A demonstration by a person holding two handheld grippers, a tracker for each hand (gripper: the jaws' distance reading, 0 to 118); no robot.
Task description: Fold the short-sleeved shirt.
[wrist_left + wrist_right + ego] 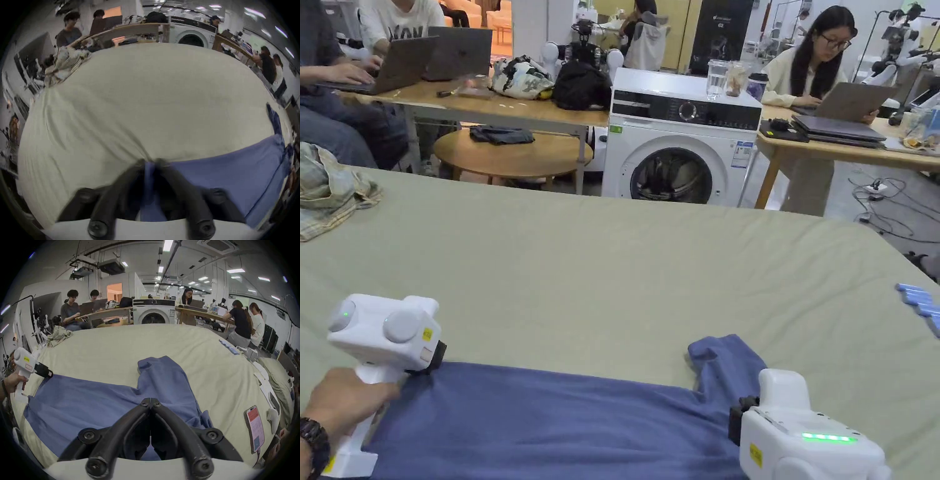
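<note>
Pale green bed (625,269): blue shirt (550,419), crumpled checked cloth (328,187), phone (254,428).

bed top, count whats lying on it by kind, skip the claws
blue shirt: 1
crumpled plaid garment: 1
phone: 1
stack of blue items at the right edge: 1, too small to tell what they are
total: 4 on the bed cover
</note>
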